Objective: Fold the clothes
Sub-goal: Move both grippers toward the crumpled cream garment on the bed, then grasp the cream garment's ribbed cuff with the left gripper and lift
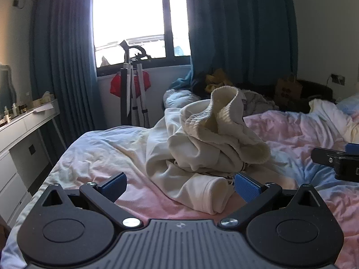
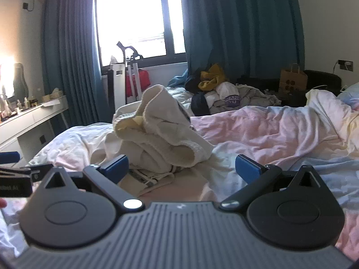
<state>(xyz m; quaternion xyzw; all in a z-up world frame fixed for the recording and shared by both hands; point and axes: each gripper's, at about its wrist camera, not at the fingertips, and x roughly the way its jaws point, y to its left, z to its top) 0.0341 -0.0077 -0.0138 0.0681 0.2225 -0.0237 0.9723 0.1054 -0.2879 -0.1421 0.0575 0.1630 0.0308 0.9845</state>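
Note:
A crumpled cream-white garment (image 1: 202,148) lies in a heap on the bed, with a ribbed cuff standing up at its top and a sleeve end reaching toward me. It also shows in the right wrist view (image 2: 157,139). My left gripper (image 1: 180,187) is open and empty, just short of the sleeve end, with its right pad (image 1: 246,189) beside it. My right gripper (image 2: 181,170) is open and empty, low over the bed in front of the heap. Each gripper appears at the edge of the other's view.
The bed has a rumpled pink, white and blue duvet (image 1: 303,139). More clothes are piled at its far side (image 2: 224,89) beside a brown paper bag (image 2: 292,77). A white dresser (image 1: 20,132) stands left, a folded stand (image 1: 134,94) under the window.

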